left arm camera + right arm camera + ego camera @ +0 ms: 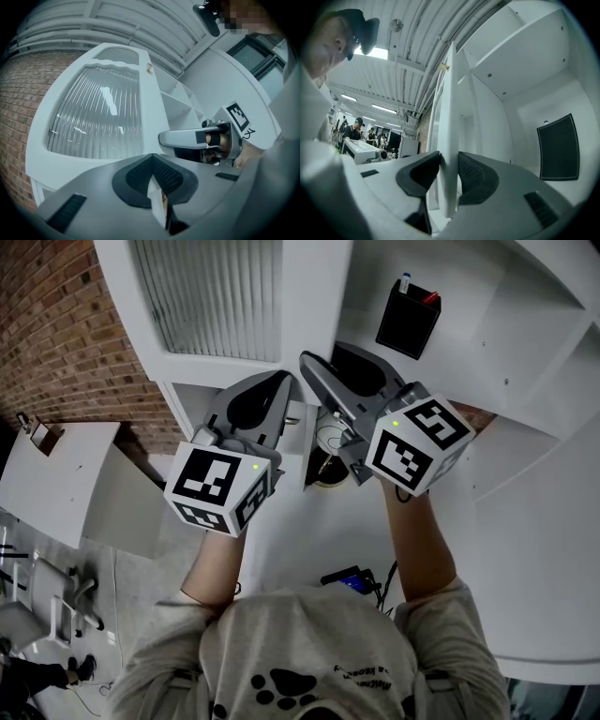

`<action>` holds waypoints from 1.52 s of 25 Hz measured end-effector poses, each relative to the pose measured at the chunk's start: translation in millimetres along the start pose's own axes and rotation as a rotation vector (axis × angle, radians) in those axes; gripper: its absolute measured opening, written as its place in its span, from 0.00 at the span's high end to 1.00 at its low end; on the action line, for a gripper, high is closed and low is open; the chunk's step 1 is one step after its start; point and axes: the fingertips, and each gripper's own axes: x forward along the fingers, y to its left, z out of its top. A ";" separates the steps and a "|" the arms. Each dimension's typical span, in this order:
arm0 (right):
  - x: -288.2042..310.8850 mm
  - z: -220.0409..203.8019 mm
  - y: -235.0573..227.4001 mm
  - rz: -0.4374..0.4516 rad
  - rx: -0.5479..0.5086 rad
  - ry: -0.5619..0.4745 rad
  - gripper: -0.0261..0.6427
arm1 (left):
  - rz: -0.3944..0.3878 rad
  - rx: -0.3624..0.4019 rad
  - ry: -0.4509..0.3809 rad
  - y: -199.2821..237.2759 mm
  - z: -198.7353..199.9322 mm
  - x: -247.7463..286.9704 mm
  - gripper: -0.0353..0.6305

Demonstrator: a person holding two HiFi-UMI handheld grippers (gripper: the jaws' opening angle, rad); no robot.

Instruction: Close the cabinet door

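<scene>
The left gripper [152,161] has its pads pressed together on a thin white edge, seemingly the free edge of the ribbed-glass door [145,108]. Just beside it, the right gripper [449,157] straddles the same edge with its jaws spread, one pad at the panel and the other barely off it. The door stands ajar, edge-on to the right gripper. Behind it, inside the cabinet [525,61], a black pouch [558,147] stands upright. Small tips poke out of it, too small to identify. A round thing [328,442] under the grippers is mostly hidden.
</scene>
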 end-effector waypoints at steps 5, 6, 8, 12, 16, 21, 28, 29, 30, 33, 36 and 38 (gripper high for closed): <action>0.6 -0.9 -7.6 -0.052 0.008 -0.011 0.77 | -0.019 -0.003 0.002 2.4 -1.4 6.4 0.94; 0.8 -0.6 -9.1 -0.064 0.007 -0.013 0.77 | -0.021 -0.004 0.002 3.2 -1.5 7.7 0.94; 0.5 0.1 -11.9 -0.091 -0.005 -0.017 0.77 | -0.024 -0.010 0.002 4.3 -2.0 10.1 0.94; 0.4 1.2 -15.5 -0.139 -0.034 -0.022 0.77 | -0.038 -0.009 0.001 5.9 -2.4 13.8 0.94; 0.4 -0.2 -19.1 -0.164 -0.028 -0.021 0.77 | -0.042 -0.011 0.003 7.9 -3.5 16.2 0.94; -2.4 1.6 -25.6 -0.199 -0.022 -0.026 0.77 | -0.039 -0.016 0.002 9.6 -4.1 20.6 0.94; -11.1 6.4 -30.6 -0.235 -0.021 -0.049 0.77 | -0.037 -0.022 0.004 13.1 -6.5 25.9 0.94; -12.5 7.4 -30.1 -0.239 -0.025 -0.052 0.77 | -0.037 -0.023 0.003 13.4 -6.7 26.5 0.94; -13.8 8.2 -29.6 -0.243 -0.029 -0.055 0.77 | -0.037 -0.024 0.003 13.8 -6.8 27.3 0.94; -16.7 10.9 -27.5 -0.256 -0.043 -0.057 0.78 | -0.037 -0.026 0.004 15.1 -7.5 30.1 0.94; -20.8 14.3 -23.2 -0.274 -0.050 -0.059 0.80 | -0.039 -0.030 0.006 16.3 -7.8 32.3 0.94; -23.7 16.0 -20.4 -0.286 -0.057 -0.062 0.81 | -0.042 -0.030 0.006 17.1 -7.8 33.5 0.94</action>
